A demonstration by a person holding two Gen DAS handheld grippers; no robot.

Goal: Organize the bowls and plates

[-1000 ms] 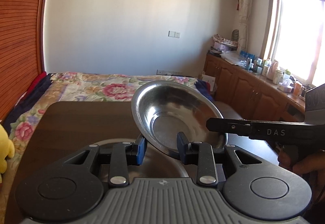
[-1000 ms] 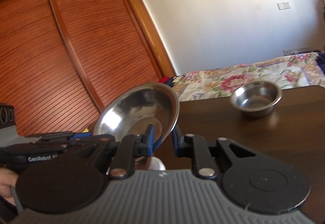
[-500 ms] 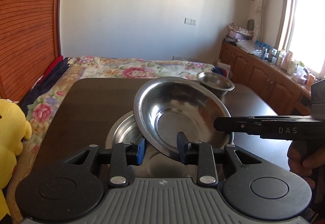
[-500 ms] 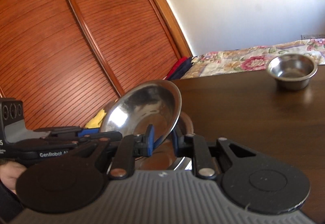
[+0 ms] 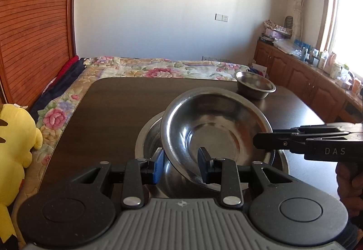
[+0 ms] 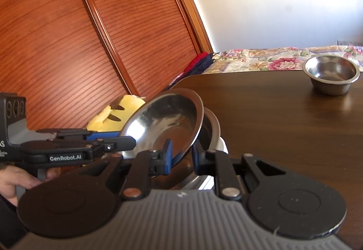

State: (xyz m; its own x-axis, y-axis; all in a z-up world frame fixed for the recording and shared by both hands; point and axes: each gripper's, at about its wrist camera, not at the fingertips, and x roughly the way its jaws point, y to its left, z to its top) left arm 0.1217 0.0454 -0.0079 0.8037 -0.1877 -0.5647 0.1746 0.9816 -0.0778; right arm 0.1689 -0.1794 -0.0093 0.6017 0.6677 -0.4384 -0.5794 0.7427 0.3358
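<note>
Left gripper point(image 5: 180, 165): jaws narrow, clamped on the near rim of a shallow round stainless-steel dish point(image 5: 217, 136); one pad outside the rim, one inside the bowl of it. Right gripper point(image 6: 181, 156): jaws nearly together, pinching the rim of the same dish point(image 6: 168, 120) on its other side. In the left wrist view the right gripper point(image 5: 257, 143) comes in from the right edge, its tip at the dish rim, a hand point(image 5: 349, 184) below it. In the right wrist view the left gripper point(image 6: 129, 143) comes in from the left edge, a hand point(image 6: 15, 179) on its handle.

Dish held tilted, off the worktop, its hollow turned toward the left wrist camera. It hangs just over a second steel dish point(image 5: 149, 136) of like shape, which lies flat on the dark brown wooden worktop point(image 5: 118, 109). Whether the two dishes touch cannot be told.

Farther out, near the far right corner of the worktop, a small deep steel bowl point(image 5: 255, 88) stands upright, well apart from the pair.

Beyond the worktop: a bed with a floral quilt point(image 5: 158, 68). A yellow plush toy point(image 5: 15, 143) sits at the worktop's left edge. Slatted reddish wooden wardrobe doors point(image 6: 79, 34) on the left; wooden cabinets point(image 5: 301, 82) under a bright window on the right.
</note>
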